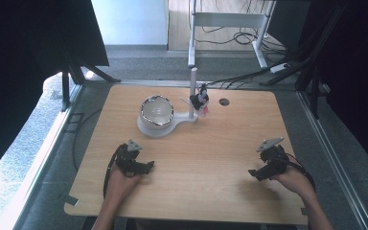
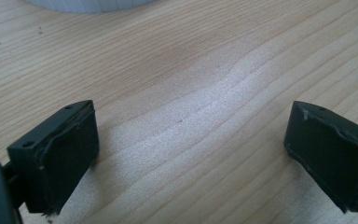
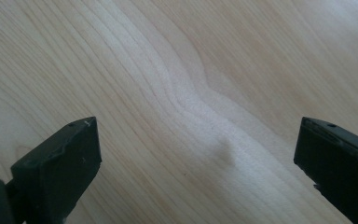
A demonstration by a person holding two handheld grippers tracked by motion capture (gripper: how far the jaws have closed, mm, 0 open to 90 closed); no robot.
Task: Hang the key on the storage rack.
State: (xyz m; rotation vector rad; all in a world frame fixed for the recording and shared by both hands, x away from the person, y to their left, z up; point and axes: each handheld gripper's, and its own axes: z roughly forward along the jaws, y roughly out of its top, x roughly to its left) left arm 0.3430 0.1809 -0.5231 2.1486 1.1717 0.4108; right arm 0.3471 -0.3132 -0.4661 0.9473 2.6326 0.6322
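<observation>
Near edge of the pale wooden tabletop (image 1: 201, 158) first: two bare forearms reaching in, each hand wrapped around a black two-jaw tool. Left gripper (image 1: 148, 166) low over the wood, well short of the white stand and a little left of it, jaws spread wide with bare grain between them; in the left gripper view (image 2: 189, 149) both black pads stand far apart, pinching nothing, a sliver of the white stand base (image 2: 93, 4) along the top edge. Right gripper (image 1: 254, 173) well off to the right of the stand and nearer than it, tips aimed inward across the table; in the right gripper view (image 3: 196, 158) jaws likewise parted to the full, clamped on nothing, plain wood below.

Farther on, near the middle of the far half: white moulded plastic stand (image 1: 160, 128) with a round cradle and a thin upright post (image 1: 192, 93). In the cradle, a white round bowl with a dark speckled rim (image 1: 156, 111), upright, mouth open to the camera. Just right of the post, touching or hanging from it (cannot tell which), a small black, white and pink toy figure (image 1: 201, 101). Right of that, apart from the stand, a dark round cable hole (image 1: 224, 101) in the tabletop.

Beyond the far edge: grey floor, black cables (image 1: 242, 76), white metal frame legs (image 1: 261, 43).
</observation>
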